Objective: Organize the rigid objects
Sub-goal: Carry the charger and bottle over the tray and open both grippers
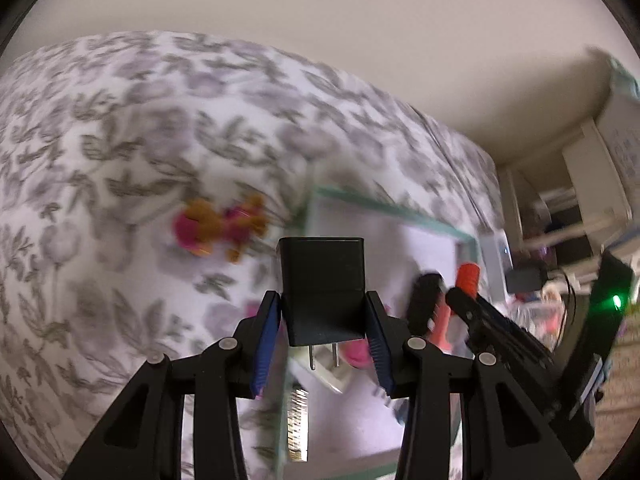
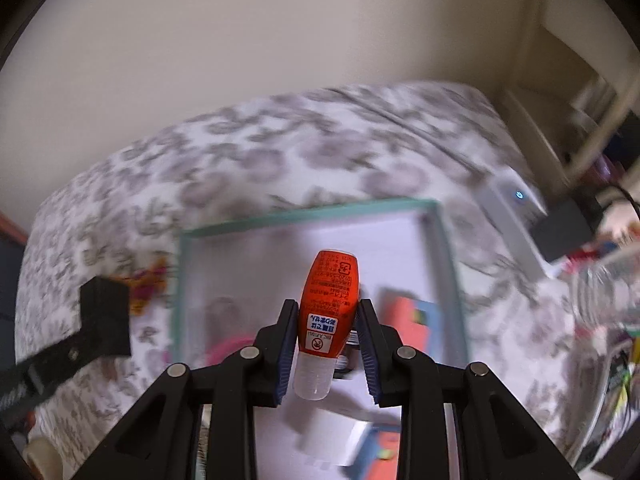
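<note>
My left gripper [image 1: 324, 316] is shut on a black plug adapter [image 1: 322, 280], prongs pointing down, held over the left edge of a teal-rimmed tray [image 1: 384, 204]. My right gripper [image 2: 326, 320] is shut on a small orange bottle [image 2: 330, 300] with a clear cap, held above the same tray [image 2: 304, 212]. The right gripper and its orange bottle [image 1: 468, 276] show at the right of the left wrist view. The left gripper's adapter [image 2: 106, 316] shows at the left of the right wrist view.
The tray lies on a floral bedspread [image 1: 120, 140] and holds a red card [image 2: 408, 320], a pink ring [image 2: 224, 348] and a white block [image 2: 340, 428]. A pink and orange toy [image 1: 220, 228] lies left of the tray. A white device [image 2: 516, 208] and shelves stand at right.
</note>
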